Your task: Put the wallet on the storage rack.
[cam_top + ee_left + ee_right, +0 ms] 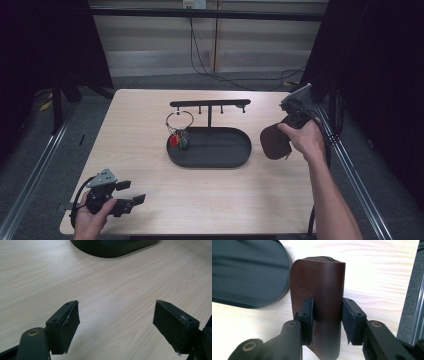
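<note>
Black oval tray point(235, 159) with hook rack point(210, 104); key ring point(179, 131) hanging; table point(145, 125).

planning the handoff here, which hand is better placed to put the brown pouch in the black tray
The right. Its hand-held gripper is already shut on the brown pouch, just beside the black tray. The left hand-held gripper sits open and empty at the table's near corner, farther from the tray.

The brown pouch's point(318, 290) lower end is hidden behind the right tool point(327, 315).
</note>
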A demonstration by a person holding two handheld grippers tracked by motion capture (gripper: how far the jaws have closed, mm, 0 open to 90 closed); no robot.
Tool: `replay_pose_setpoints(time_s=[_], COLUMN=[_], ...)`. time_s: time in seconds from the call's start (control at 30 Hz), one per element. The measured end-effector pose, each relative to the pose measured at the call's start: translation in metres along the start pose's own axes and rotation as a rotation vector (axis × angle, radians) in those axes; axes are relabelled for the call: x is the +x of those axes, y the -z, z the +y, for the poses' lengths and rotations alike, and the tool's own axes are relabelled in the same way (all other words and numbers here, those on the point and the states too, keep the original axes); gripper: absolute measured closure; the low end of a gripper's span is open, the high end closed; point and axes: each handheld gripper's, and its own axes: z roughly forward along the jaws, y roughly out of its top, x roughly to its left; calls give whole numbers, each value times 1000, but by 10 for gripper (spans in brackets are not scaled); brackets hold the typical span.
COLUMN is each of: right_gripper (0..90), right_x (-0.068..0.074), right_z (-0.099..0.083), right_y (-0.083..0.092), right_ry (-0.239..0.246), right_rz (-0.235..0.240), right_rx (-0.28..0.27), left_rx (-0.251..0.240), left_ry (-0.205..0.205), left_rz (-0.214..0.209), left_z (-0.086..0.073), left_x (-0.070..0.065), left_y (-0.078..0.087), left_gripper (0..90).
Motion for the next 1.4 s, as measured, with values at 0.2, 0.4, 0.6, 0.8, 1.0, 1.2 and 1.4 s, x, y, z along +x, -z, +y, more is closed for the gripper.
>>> replay_pose_setpoints(time_s=[0.2, 0.4, 0.6, 0.8, 1.0, 1.2, 1.4], right_gripper=[632, 632, 633, 632, 632, 632, 632], right_x=[4, 12, 25, 43, 53, 62, 71], right_z=[2, 4, 7, 11, 17, 21, 22], right_y=[14, 22, 25, 21, 11, 2, -4], right_ry=[7, 24, 53, 84, 101, 106, 106], right_rz=[10, 8, 33, 83, 121, 157, 184], right_rx=[-28, -37, -48, -60, -52, -55, -58], left_rx=[-2, -2, -4, -7, 3, 17, 17], left_ry=[8, 10, 12, 15, 16, 14, 14], left_rz=[3, 7, 8, 10, 19, 25, 20], left_z=[0, 0, 0, 0, 0, 0, -1], left_x=[1, 2, 2, 3, 3, 3, 3], left_y=[0, 1, 1, 1, -1, -1, -1], left_gripper=[209, 200, 199, 199, 199, 199, 199])
